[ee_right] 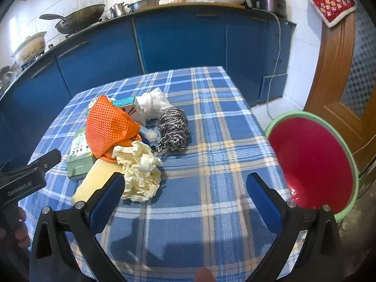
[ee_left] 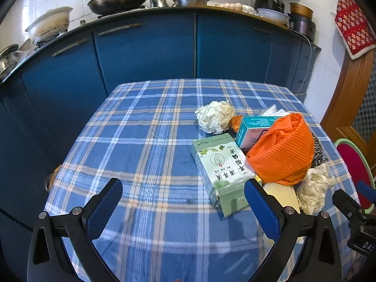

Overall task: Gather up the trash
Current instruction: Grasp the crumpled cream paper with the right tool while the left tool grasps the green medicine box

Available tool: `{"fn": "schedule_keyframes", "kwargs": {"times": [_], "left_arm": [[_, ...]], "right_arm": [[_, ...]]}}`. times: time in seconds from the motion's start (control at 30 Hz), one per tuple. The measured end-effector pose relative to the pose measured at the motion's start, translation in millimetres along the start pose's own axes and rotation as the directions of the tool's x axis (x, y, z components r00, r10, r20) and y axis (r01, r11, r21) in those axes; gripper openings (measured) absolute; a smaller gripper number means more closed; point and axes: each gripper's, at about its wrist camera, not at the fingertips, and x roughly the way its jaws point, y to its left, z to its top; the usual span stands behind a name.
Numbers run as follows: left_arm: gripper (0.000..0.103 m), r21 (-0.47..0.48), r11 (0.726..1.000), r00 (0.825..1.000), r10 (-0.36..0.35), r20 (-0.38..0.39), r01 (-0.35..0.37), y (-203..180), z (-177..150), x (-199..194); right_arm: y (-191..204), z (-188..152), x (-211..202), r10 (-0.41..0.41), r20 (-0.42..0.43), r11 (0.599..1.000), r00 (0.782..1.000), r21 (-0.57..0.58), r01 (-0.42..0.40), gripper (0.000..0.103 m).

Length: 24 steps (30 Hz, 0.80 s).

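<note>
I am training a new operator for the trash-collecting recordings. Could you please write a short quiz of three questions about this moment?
1. True or false: the left gripper is already holding the green and white box.
2. Multiple choice: what lies directly beside the steel scourer on its left in the right wrist view? A) a wok B) the orange mesh bag C) the red basin
3. Fill in: the red basin with the green rim stands ___ the table, on its right side.

Key
1. False: both grippers, the right gripper too, are open and empty.
2. B
3. beside, not on it
</note>
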Motion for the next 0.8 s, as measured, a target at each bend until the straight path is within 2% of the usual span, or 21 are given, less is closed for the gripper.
{"fn": "schedule_keyframes", "kwargs": {"times": [0.2,0.47,0.63,0.8], "left_arm": [[0.103,0.029,0.999,0.999,-0.036,-0.038,0.037,-2.0,9.7,21.2],[0.103,0.061,0.987,0.984,-0.143,-0.106,0.150,-8.1,17.0,42.8],[0.103,0.069,0.979,0.976,-0.182,-0.120,0.191,-15.0,20.4,47.6],[0.103,0.077,0.978,0.976,-0.183,-0.119,0.193,-21.0,15.8,44.4]], "right_arm": [[9.2,3.2,16.8,0.027,-0.054,1.000,0.998,-0.010,-0.028,0.096],[15.3,6.6,35.0,0.017,-0.104,1.000,0.994,0.007,-0.016,0.089],[22.4,6.4,36.4,0.038,-0.117,0.999,0.992,0.011,-0.037,0.076],[30.3,3.1,34.9,0.066,-0.127,0.998,0.990,-0.010,-0.068,0.070]]}}
